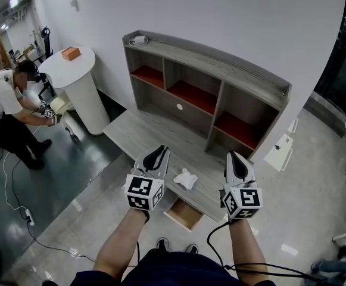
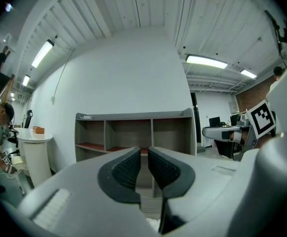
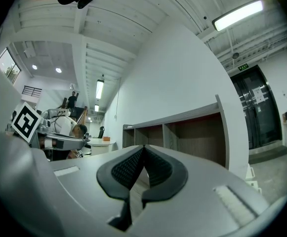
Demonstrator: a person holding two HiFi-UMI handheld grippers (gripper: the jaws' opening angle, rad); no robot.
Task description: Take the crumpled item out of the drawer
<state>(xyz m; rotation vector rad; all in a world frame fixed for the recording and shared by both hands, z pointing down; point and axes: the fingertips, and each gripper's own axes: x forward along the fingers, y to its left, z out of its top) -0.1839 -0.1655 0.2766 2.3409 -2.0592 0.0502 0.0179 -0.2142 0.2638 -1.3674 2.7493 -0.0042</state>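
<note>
Bright room with a white wall and shiny grey floor, and the crumpled white paper-like wad [image 1: 186,179] is sitting out on top of the low grey wooden desk [image 1: 138,133], not in the drawer. The small light-wood drawer [image 1: 183,214] hangs open just below the desk's front edge, right under the wad. The left gripper [image 1: 158,154] hovers just left of the wad, jaws a narrow crack apart with nothing in them. The right gripper [image 1: 234,158] is off to the wad's right, jaw tips pressed together, also empty. Behind is a grey shelf unit with red-lined cubbies [image 1: 220,76], and further left a round white pedestal table [image 1: 77,85] with a person [image 1: 6,112] bent over beside it.
</note>
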